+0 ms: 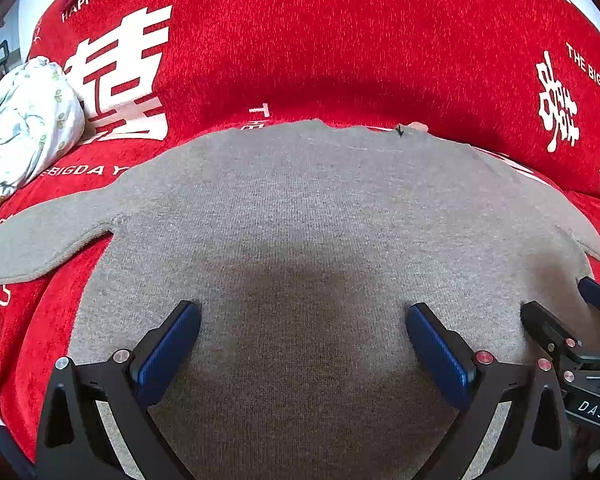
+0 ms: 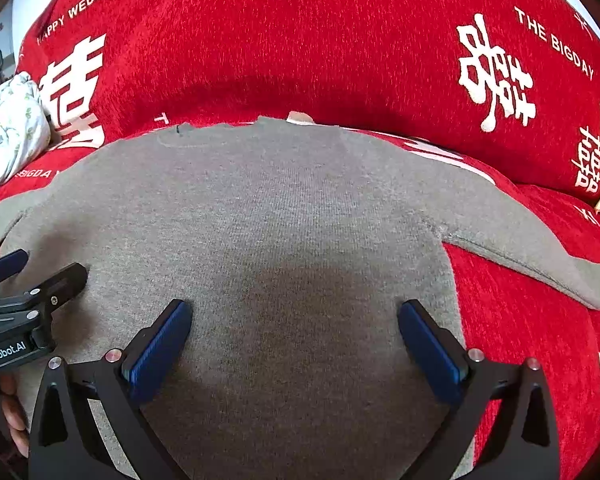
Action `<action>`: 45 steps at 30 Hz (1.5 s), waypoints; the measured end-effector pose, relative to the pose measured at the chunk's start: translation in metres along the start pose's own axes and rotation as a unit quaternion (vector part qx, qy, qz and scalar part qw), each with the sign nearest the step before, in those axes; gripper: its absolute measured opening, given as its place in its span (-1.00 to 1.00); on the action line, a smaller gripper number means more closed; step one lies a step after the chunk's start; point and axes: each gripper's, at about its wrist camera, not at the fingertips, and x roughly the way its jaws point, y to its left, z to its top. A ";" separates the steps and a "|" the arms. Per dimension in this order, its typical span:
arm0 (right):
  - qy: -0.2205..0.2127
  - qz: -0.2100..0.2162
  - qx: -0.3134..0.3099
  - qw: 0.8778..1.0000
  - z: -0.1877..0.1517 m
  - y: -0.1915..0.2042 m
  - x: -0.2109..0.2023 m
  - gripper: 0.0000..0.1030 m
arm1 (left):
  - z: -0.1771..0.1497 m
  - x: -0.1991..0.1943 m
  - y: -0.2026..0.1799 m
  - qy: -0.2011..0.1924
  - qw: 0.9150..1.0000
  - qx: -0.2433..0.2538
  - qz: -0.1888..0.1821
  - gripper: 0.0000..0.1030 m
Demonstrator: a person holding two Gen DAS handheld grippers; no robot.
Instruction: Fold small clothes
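So, jaws first: both pairs stand wide apart with nothing between them.
Left gripper [image 1: 302, 344]: spread open above the lower middle of the garment; its blue pads [image 1: 168, 354] hover over bare grey knit, and whether the tips touch the cloth cannot be told.
Right gripper [image 2: 294, 340]: likewise parted and holding nothing, over the lower right part of the garment's body, just beside the left one (each shows at the edge of the other's view).
Hand [image 2: 12, 412]: a few fingers show at the lower left of the right wrist view, under the left gripper's body.
Grey top [image 1: 300, 220]: a small long-sleeved knit garment, lying spread flat with its neckline at the far edge and hem towards the cameras; the body looks smooth, with no folds visible.
Left sleeve [image 1: 40, 248]: stretched out sideways and slightly towards the camera, flat on the cover.
Right sleeve [image 2: 540, 256]: stretched out the other way, angled down, with a seam showing at the shoulder.
Neckline mark [image 1: 399, 131]: a small dark stitch or tag at the collar edge.
Red cover [image 1: 340, 40]: plush red fabric with white characters and lettering, under and behind the top.
Floral bundle [image 1: 24, 120]: crumpled pale cloth, lying well apart at far left.
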 end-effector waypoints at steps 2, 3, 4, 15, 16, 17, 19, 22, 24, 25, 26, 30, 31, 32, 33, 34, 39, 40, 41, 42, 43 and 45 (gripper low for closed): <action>0.001 0.000 0.000 1.000 0.000 0.000 0.000 1.00 | 0.000 0.000 -0.001 0.000 1.000 0.001 0.002 1.00; 0.001 0.000 0.000 1.000 0.000 0.000 0.000 1.00 | 0.001 0.000 -0.001 0.001 1.000 0.001 0.002 1.00; 0.002 0.000 0.000 1.000 0.000 0.000 0.000 1.00 | 0.001 0.000 -0.001 0.002 1.000 0.001 0.003 1.00; 0.032 -0.001 -0.006 0.999 0.004 0.002 0.003 1.00 | 0.011 0.002 0.000 0.055 0.998 -0.015 0.012 1.00; 0.039 0.001 -0.006 0.999 0.006 0.002 0.003 1.00 | 0.012 0.003 -0.001 0.063 0.998 -0.014 0.017 1.00; 0.046 0.002 -0.006 0.999 0.007 0.002 0.004 1.00 | 0.014 0.004 -0.003 0.074 0.997 -0.012 0.022 1.00; 0.059 0.002 -0.006 0.998 0.010 0.001 0.005 1.00 | 0.018 0.007 -0.004 0.099 0.995 -0.013 0.026 1.00; 0.077 0.001 -0.006 0.997 0.016 0.000 0.008 1.00 | 0.022 0.011 -0.003 0.128 0.991 -0.016 0.024 1.00; 0.087 0.001 -0.001 0.996 0.019 -0.002 0.009 1.00 | 0.025 0.013 -0.003 0.148 0.989 -0.017 0.025 1.00; 0.092 0.000 -0.001 0.996 0.021 -0.002 0.009 1.00 | 0.026 0.014 -0.003 0.157 0.987 -0.016 0.025 1.00; 0.098 -0.002 -0.001 0.995 0.023 -0.002 0.009 1.00 | 0.028 0.015 -0.004 0.166 0.986 -0.015 0.026 1.00; 0.111 0.033 0.008 0.993 0.039 -0.008 0.002 1.00 | 0.034 0.011 -0.007 0.177 0.984 -0.010 0.027 1.00; 0.095 0.032 0.022 0.995 0.041 -0.013 -0.004 1.00 | 0.036 0.009 -0.008 0.172 0.985 -0.011 0.027 1.00; 0.082 0.029 0.032 0.996 0.043 -0.017 -0.008 1.00 | 0.038 0.007 -0.009 0.167 0.986 -0.012 0.027 1.00; 0.067 0.028 0.044 0.996 0.047 -0.023 -0.013 1.00 | 0.041 0.004 -0.011 0.160 0.987 -0.014 0.025 1.00; 0.057 0.027 0.055 0.997 0.049 -0.029 -0.016 1.00 | 0.044 0.003 -0.013 0.155 0.987 -0.014 0.024 1.00; 0.028 -0.014 0.095 0.995 0.056 -0.067 -0.025 1.00 | 0.061 -0.006 -0.031 0.125 0.992 -0.011 0.021 1.00; 0.022 -0.026 0.101 0.994 0.056 -0.074 -0.027 1.00 | 0.065 -0.007 -0.037 0.121 0.993 -0.008 0.016 1.00; 0.016 -0.038 0.107 0.993 0.056 -0.084 -0.028 1.00 | 0.068 -0.007 -0.042 0.119 0.993 -0.005 0.012 1.00; 0.017 -0.039 0.114 0.993 0.057 -0.092 -0.027 1.00 | 0.070 -0.006 -0.049 0.119 0.993 0.000 0.008 1.00; 0.019 -0.036 0.122 0.992 0.058 -0.100 -0.026 1.00 | 0.072 -0.005 -0.055 0.121 0.993 0.004 0.005 1.00; 0.019 -0.033 0.148 0.988 0.056 -0.120 -0.027 0.99 | 0.077 -0.002 -0.067 0.127 0.992 0.010 -0.002 1.00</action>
